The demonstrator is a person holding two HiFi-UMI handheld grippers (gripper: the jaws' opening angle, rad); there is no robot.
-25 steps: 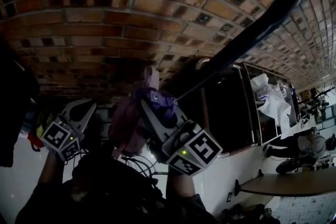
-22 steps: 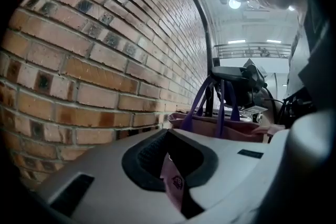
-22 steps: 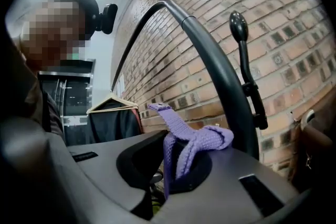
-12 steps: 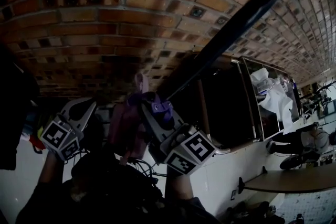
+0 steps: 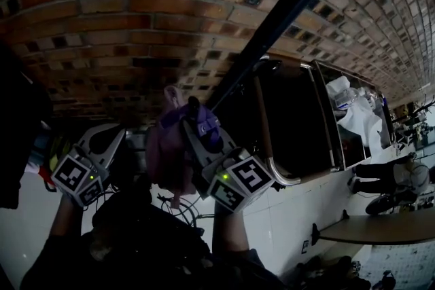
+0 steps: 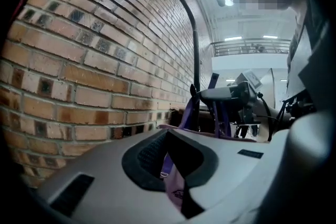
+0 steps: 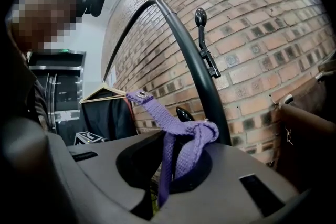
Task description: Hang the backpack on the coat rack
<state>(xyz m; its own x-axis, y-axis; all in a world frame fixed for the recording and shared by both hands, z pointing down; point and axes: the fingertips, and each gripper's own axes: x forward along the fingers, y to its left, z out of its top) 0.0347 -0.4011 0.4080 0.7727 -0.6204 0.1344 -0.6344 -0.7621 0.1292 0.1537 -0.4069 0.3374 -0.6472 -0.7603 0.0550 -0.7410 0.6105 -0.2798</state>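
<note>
My right gripper [image 7: 169,162] is pinched shut on the purple strap [image 7: 184,136], the grab loop at the top of the backpack [image 5: 166,156]. The bag hangs below it and the loop is bunched up just past the jaws. Holding it by the loop makes sense to me, since that's the bit that has to go over a hook.

My left gripper [image 6: 169,165] is closed too, nipping a bit of purple backpack fabric. I reckon that's to take some weight and stop the bag swinging.

The coat rack [image 7: 191,68] pole is right ahead of the right gripper, just behind the strap, in front of the brick wall [image 7: 273,23]. The hook [image 7: 202,34] sits well above the jaws, so I'd guess a lift comes next. One worry is that the loop's twisted and might not open cleanly.
</note>
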